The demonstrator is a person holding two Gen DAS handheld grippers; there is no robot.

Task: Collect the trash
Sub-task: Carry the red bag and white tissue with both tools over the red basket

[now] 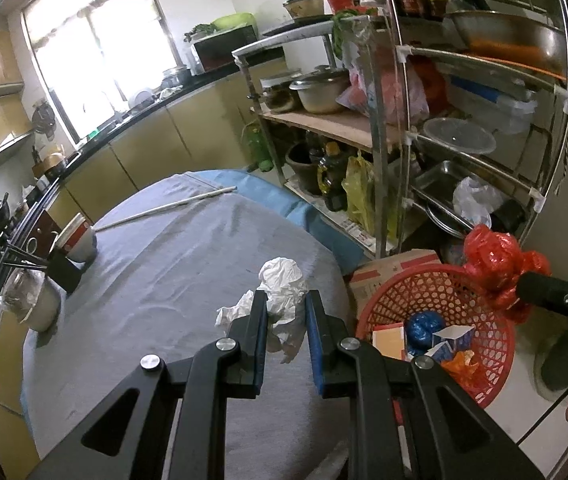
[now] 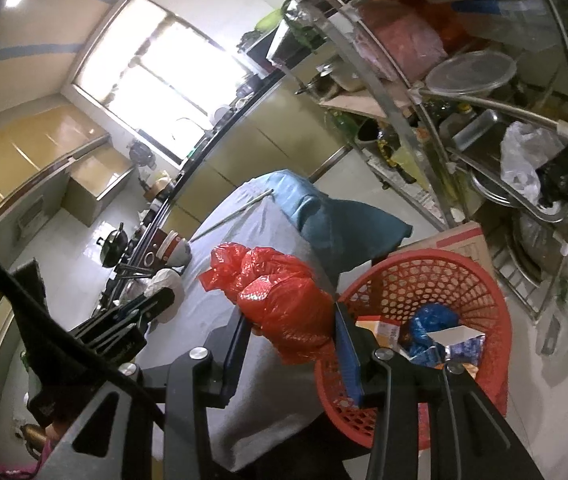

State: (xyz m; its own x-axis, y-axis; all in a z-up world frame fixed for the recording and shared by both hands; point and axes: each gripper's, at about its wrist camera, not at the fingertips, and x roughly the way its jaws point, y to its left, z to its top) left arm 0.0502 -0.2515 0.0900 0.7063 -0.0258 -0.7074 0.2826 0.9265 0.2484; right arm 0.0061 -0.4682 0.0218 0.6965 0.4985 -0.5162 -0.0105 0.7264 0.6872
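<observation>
left gripper (image 1: 286, 300): pinching crumpled white tissue paper (image 1: 282, 280) above grey tablecloth (image 1: 156, 264)
right gripper (image 2: 290, 320): clamped on crumpled red plastic bag (image 2: 280, 300)
next: carry both over red mesh plastic basket (image 2: 424, 280) rim before releasing

We note a white crumpled tissue (image 1: 282, 280), red plastic bag (image 2: 284, 300), red lattice basket (image 2: 424, 280), grey tablecloth (image 1: 164, 260), and possibly blue wrapper (image 1: 424, 326).

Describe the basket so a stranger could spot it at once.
Find the table with the grey cloth, then look just off its right edge, in front of the metal rack. The basket stands there: round, red plastic lattice, already holding a blue bag and small cartons.
</observation>
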